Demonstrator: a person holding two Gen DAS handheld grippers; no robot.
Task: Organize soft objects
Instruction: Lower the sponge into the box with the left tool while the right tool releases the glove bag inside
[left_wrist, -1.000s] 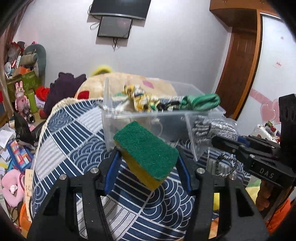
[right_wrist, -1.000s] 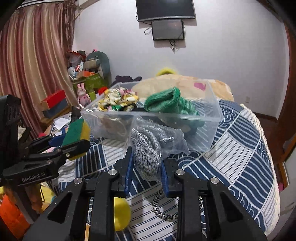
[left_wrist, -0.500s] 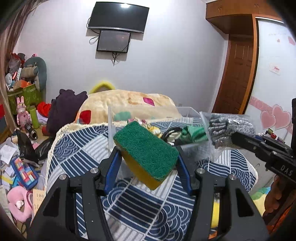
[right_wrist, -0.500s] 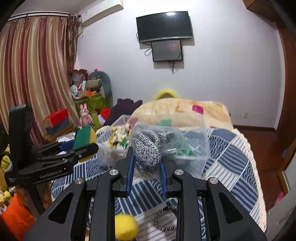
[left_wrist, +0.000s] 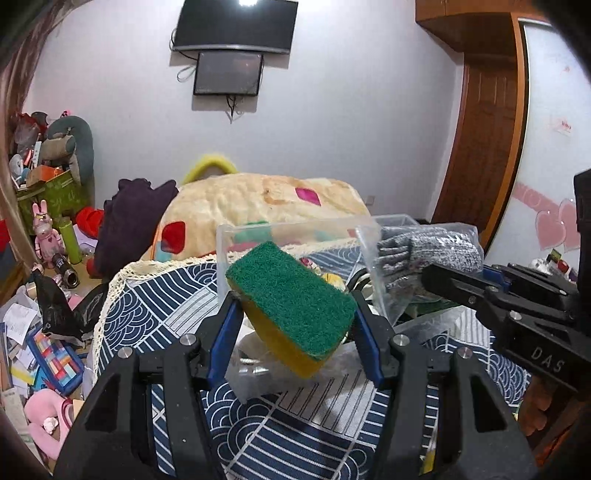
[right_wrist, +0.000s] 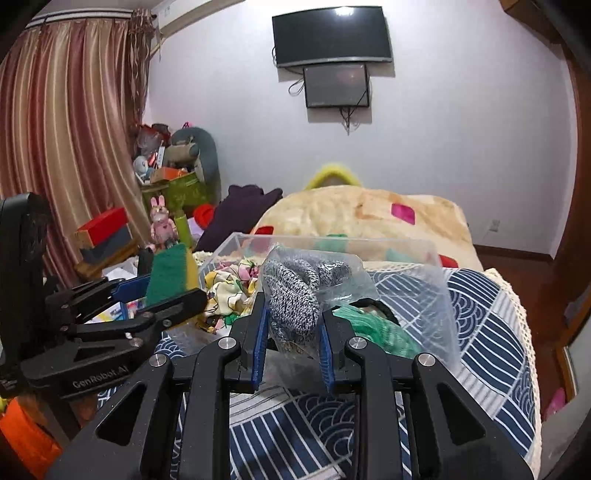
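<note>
Left gripper (left_wrist: 291, 325) clamped on sponge (left_wrist: 291, 306), right gripper (right_wrist: 291, 332) on bagged gloves (right_wrist: 295, 295), both above bin (right_wrist: 369, 243). Scarves already inside; both loads yet to drop.

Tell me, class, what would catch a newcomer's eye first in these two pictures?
The green and yellow sponge fills the front of the left view, gripped by the left gripper. In the right view, the right gripper pinches a bagged grey glove in front of the clear bin on the blue patterned cloth.
</note>
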